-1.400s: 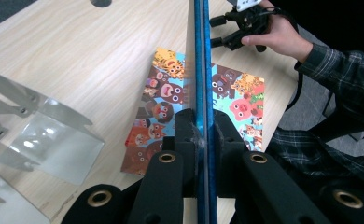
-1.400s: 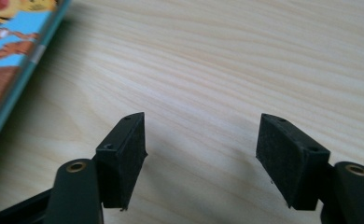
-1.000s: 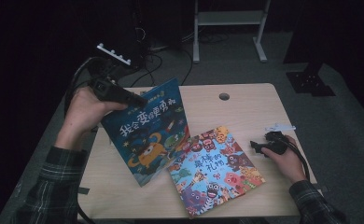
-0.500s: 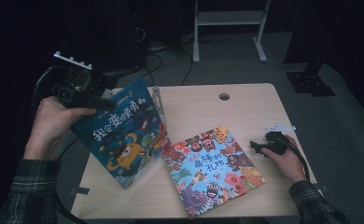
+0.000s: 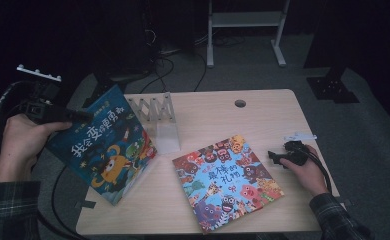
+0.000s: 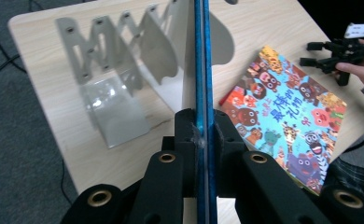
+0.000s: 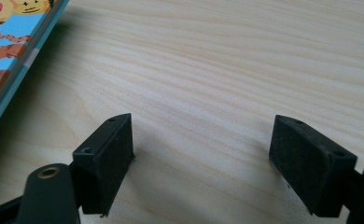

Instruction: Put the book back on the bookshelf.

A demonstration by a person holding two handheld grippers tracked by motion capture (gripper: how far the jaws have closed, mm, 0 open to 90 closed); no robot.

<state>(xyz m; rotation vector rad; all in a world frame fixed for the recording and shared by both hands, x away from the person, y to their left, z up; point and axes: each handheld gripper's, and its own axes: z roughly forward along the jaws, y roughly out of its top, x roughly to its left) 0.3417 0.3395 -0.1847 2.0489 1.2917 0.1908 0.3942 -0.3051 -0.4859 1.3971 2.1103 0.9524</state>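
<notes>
Fingers of the left gripper (image 6: 201,140) are clamped on the edge of the dark blue picture book with the orange monster on its cover (image 5: 105,150). That book is held up off the pale wooden counter (image 5: 263,115), past its left edge, with its lower part over the counter's left side. Fingers of the right gripper (image 7: 215,163) are spread apart with nothing between them, and they are rested low over the bare wood at the right side of the counter.

One book has been picked up, so that part looks done. The white metal folding book rack (image 5: 158,117) is seen standing open near the middle of the counter, with no book in it. The held book is probably meant to be slid into it. The second, light blue picture book covered with little animal faces (image 5: 228,182) is lying flat just beside the right gripper, not yet picked up. So most of the job looks left to do.
</notes>
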